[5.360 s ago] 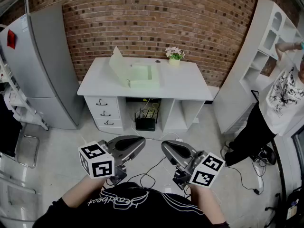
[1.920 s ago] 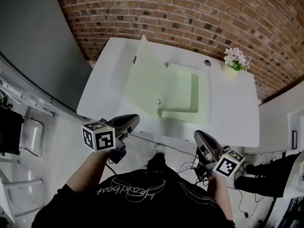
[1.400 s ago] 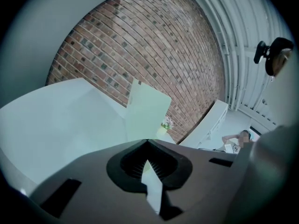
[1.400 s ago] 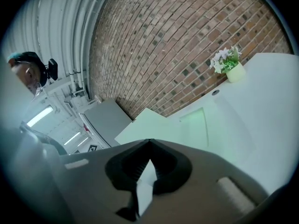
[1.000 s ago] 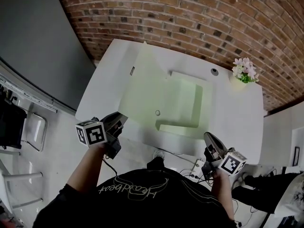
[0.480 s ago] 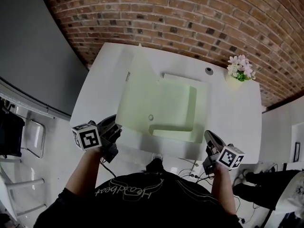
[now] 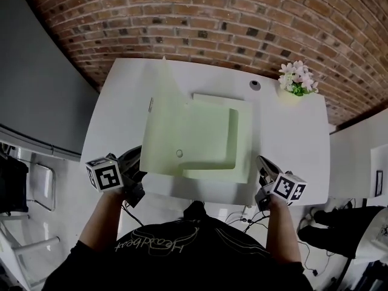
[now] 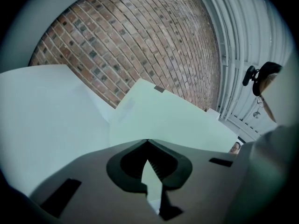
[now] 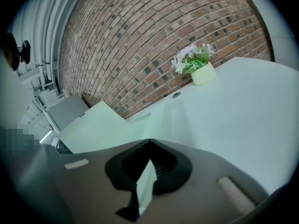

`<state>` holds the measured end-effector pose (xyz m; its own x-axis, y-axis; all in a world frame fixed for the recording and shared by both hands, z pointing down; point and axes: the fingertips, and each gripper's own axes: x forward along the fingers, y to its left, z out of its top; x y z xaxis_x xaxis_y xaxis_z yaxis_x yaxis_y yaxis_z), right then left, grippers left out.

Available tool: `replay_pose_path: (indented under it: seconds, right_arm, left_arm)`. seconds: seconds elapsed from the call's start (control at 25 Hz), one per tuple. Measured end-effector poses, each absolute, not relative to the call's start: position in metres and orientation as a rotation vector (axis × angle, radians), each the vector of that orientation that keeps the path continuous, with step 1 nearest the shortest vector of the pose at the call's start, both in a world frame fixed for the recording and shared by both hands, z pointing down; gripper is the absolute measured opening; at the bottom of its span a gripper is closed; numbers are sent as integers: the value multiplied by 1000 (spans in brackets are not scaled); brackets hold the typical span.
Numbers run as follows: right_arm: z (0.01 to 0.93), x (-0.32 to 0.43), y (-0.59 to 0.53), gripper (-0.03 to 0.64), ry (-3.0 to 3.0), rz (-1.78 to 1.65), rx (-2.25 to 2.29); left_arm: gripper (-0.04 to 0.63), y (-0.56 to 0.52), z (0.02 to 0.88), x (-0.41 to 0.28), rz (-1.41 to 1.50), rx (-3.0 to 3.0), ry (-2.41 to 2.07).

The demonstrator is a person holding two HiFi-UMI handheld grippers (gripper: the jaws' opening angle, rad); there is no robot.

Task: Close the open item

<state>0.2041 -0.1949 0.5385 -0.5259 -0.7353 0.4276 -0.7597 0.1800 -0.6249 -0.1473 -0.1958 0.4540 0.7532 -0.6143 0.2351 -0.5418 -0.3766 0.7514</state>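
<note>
A pale green flat box (image 7: 212, 132) lies open on the white desk (image 7: 291, 138). Its lid (image 7: 162, 126) stands up on the box's left side, with a small round button on its inner face. In the left gripper view the lid (image 8: 168, 120) rises just ahead of my left gripper (image 8: 147, 140). My left gripper (image 7: 134, 157) hovers at the desk's front edge by the lid's near corner, shut and holding nothing. At the front edge right of the box, my right gripper (image 7: 262, 161) is shut and empty too; its own view (image 9: 149, 140) looks across the desk toward the lid (image 9: 100, 127).
A small pot of flowers (image 7: 295, 80) stands at the desk's back right, with a round cable hole (image 7: 255, 85) beside it. A brick wall (image 7: 200, 23) backs the desk. A grey cabinet (image 7: 36, 83) stands to the left. Cables lie on the floor below.
I have walked from across the room up to the desk. In the last second both grippers came closer to its front edge, the left one nearing the lid's corner.
</note>
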Motion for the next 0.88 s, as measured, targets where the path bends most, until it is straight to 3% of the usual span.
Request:
replay_pose_path:
  seconds: [0.88]
  right_arm:
    - [585, 207, -240, 3, -2313, 1336, 1445]
  left_arm:
    - [2, -246, 459, -110, -29, 2045, -853]
